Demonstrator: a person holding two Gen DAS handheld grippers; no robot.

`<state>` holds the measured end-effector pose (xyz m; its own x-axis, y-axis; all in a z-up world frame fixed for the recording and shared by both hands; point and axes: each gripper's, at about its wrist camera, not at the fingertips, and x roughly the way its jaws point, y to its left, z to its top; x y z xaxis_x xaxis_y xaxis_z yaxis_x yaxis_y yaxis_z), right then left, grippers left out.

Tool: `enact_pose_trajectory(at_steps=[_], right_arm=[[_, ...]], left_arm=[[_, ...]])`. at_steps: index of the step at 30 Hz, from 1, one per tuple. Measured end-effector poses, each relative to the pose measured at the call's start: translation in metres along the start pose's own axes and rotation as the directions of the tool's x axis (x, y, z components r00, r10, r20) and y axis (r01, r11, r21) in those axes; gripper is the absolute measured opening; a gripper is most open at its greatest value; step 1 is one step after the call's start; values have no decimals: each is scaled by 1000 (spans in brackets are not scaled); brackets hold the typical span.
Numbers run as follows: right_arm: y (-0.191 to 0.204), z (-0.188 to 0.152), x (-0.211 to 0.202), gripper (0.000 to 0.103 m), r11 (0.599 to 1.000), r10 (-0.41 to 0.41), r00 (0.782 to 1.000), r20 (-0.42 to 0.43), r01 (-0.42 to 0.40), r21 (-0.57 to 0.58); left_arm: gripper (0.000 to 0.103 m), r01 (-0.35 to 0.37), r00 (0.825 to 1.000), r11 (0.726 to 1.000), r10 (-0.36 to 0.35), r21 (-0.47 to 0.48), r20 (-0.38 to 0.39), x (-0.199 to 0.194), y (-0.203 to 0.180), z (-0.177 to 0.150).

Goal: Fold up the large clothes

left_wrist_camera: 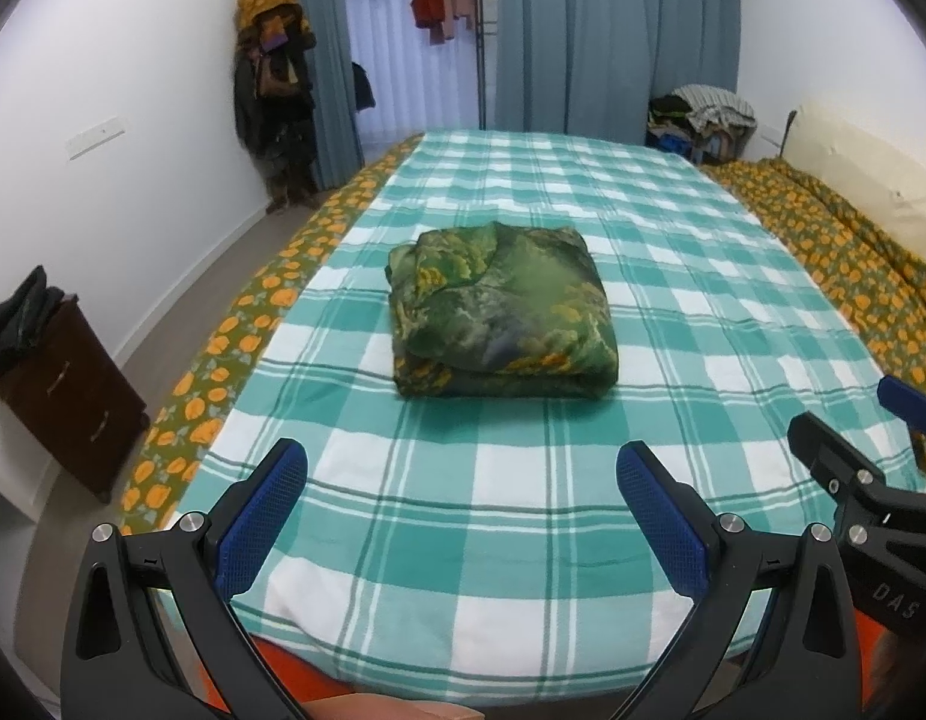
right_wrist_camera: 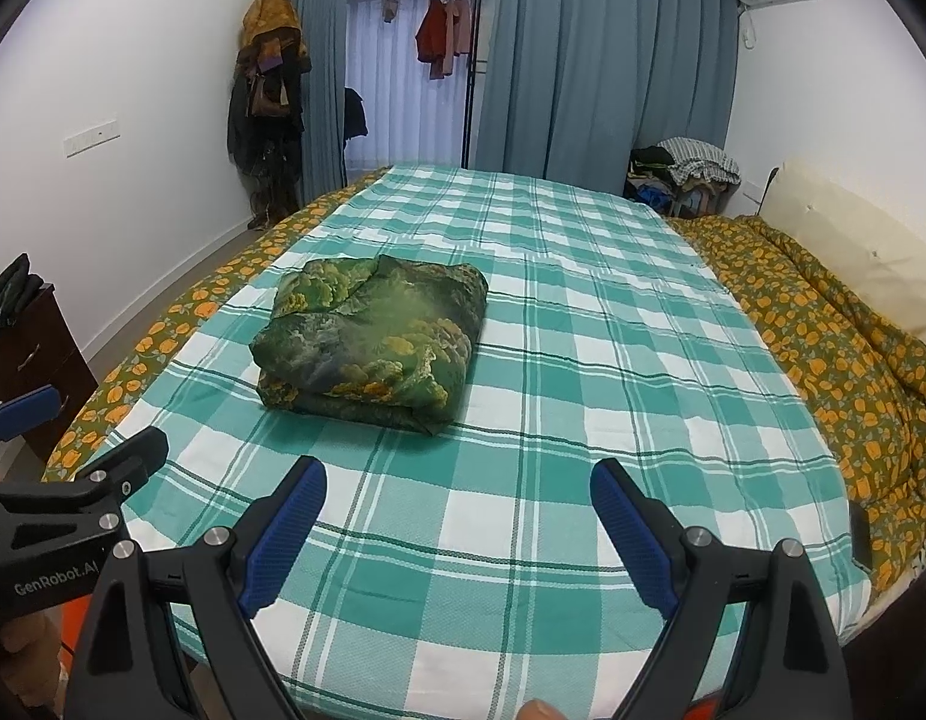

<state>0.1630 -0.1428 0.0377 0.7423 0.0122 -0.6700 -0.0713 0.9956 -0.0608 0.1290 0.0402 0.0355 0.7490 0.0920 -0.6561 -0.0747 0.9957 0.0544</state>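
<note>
— One garment only: a green patterned cloth (left_wrist_camera: 502,312), folded into a thick, roughly square bundle with yellow patches in the print.

— Where does it lie?

— On the bed's teal-and-white checked blanket (left_wrist_camera: 523,510), about mid-bed in the left wrist view, and left of centre from the right wrist camera (right_wrist_camera: 369,339). It rests flat, with loose folds bunched at its far left corner.

— And the tools?

— Both hover over the near end of the bed, well apart from the bundle. The left tool (left_wrist_camera: 463,516) has its blue-padded fingers spread wide, gripping nothing. The right tool (right_wrist_camera: 459,531) is likewise wide and empty. Each shows at the edge of the other's view.

— Around the bed?

— An olive sheet with orange flowers (right_wrist_camera: 823,348) borders the blanket on both sides. A dark wooden cabinet (left_wrist_camera: 72,396) stands by the left wall, blue-grey curtains (right_wrist_camera: 583,60) hang behind, and clothes are heaped in the far right corner (right_wrist_camera: 685,165).
</note>
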Motion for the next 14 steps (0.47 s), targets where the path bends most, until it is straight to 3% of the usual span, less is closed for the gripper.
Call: enact_pose_trajectory(at_steps=[14], right_arm=[[-2,-1,-2,91,1000,-1,1000,-10,1,12]], left_arm=[[102,-8,1000,1000,8,16,6,-2,-2,-2]])
